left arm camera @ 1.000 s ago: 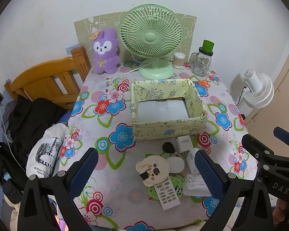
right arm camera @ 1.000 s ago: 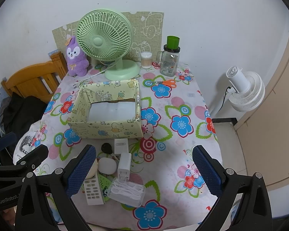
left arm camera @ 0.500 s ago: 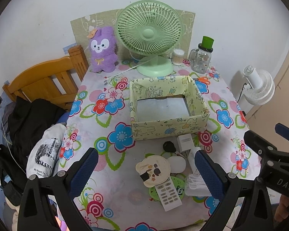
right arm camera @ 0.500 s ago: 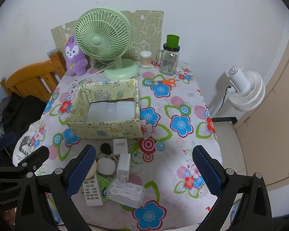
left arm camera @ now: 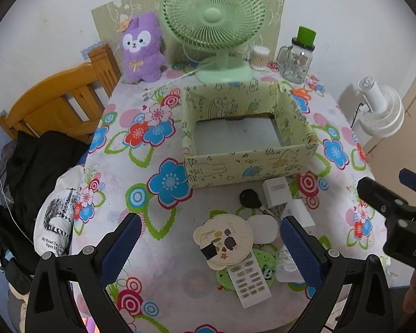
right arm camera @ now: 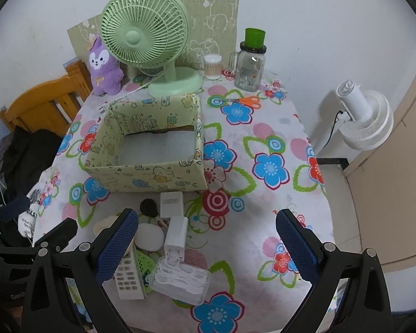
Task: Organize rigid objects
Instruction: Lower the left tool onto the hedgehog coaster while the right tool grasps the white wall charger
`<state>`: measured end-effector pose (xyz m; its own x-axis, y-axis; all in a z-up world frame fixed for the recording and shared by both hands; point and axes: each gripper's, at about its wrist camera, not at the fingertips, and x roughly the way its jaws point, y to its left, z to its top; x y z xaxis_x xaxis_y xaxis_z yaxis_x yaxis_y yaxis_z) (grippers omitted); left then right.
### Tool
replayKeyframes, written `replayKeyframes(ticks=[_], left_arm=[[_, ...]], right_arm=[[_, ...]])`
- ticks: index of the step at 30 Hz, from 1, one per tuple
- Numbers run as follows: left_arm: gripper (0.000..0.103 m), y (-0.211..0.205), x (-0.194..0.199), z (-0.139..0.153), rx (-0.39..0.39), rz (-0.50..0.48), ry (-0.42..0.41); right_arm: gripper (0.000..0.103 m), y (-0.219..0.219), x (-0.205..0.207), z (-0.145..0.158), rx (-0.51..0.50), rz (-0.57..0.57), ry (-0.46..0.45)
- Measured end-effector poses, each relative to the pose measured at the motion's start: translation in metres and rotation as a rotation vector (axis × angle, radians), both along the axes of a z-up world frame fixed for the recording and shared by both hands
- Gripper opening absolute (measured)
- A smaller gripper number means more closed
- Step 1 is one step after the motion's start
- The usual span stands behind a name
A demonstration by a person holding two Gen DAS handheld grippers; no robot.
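Note:
A pale yellow patterned box (left arm camera: 246,166) (right arm camera: 152,174) stands open and empty mid-table. In front of it lie small items: a white remote (left arm camera: 249,280) (right arm camera: 126,277), a round cream compact (left arm camera: 226,238), a white oval case (left arm camera: 262,229) (right arm camera: 149,236), a black key fob (left arm camera: 249,197) (right arm camera: 148,206), two white chargers (left arm camera: 275,191) (right arm camera: 176,233), and a clear box of floss picks (right arm camera: 180,280). My left gripper (left arm camera: 208,245) is open above the compact. My right gripper (right arm camera: 206,247) is open above the chargers. Both are empty.
A green fan (left arm camera: 216,16), a purple plush (left arm camera: 141,50), a glass jar with green lid (right arm camera: 249,63), a cotton-swab tub (right arm camera: 213,66) and orange scissors (right arm camera: 246,101) sit at the table's back. A wooden chair (left arm camera: 55,102) stands left, a white fan (right arm camera: 366,122) right.
Both grippers have moved slightly forward and down toward the table; the box and small items appear a little larger. Nothing on the table has moved.

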<state>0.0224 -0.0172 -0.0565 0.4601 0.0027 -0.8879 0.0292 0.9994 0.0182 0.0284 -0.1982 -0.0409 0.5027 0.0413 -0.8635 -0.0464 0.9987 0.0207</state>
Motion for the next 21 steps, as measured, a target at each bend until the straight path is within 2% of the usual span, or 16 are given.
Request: replayKeyframes(ticks=[13, 21], left_arm=[[0.101, -0.002, 0.012, -0.052, 0.008, -0.011, 0.116], [0.101, -0.005, 0.016, -0.079, 0.010, -0.023, 0.168]], right_arm=[[0.100, 0.005, 0.019, -0.045, 0.002, 0.018, 0.074], [0.097, 0.014, 0.022, -0.075, 0.000, 0.038, 0.142]])
